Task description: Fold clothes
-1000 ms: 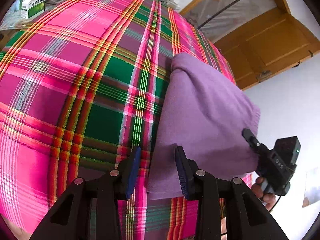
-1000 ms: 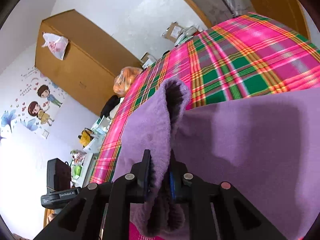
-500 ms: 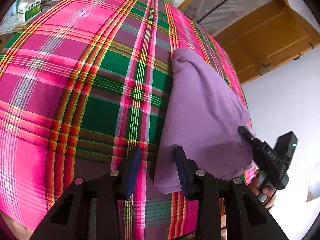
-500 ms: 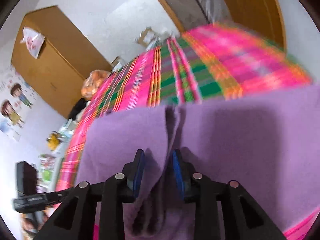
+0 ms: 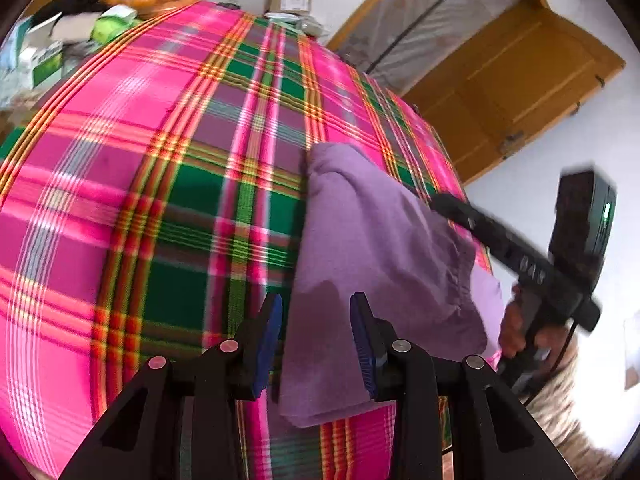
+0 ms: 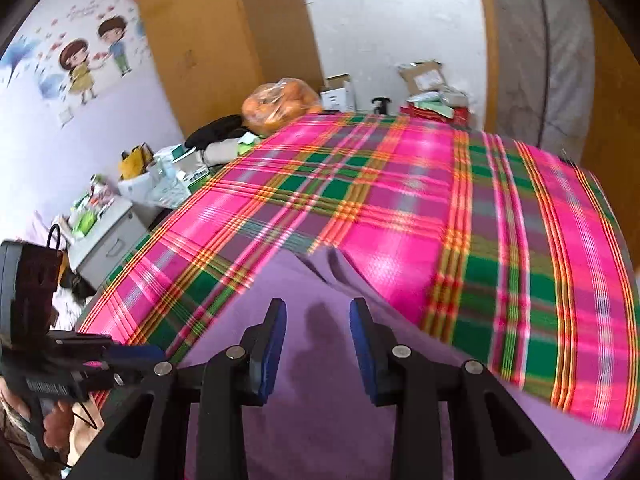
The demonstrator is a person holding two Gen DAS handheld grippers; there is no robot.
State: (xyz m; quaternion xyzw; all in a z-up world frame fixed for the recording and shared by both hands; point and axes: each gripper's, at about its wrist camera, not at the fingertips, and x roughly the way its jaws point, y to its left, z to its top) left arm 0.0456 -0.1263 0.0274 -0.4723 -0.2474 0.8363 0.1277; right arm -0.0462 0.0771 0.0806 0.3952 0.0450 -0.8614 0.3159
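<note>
Purple garment [image 5: 372, 248] lies on plaid sheet [image 5: 160, 184], both tools gaping above it

1. The right gripper [image 6: 318, 326], clamped on a raised ridge of the purple garment [image 5: 360, 248] a second ago, now has its jaws wide apart with nothing between them.
2. The ridge of cloth it held has dropped; the purple garment now lies low on the plaid bedspread [image 6: 400, 208], with only a small pucker ahead of the fingers.
3. In the left wrist view the right gripper [image 5: 444, 202] has swung up above the garment's far edge, no longer at its near corner.
</note>
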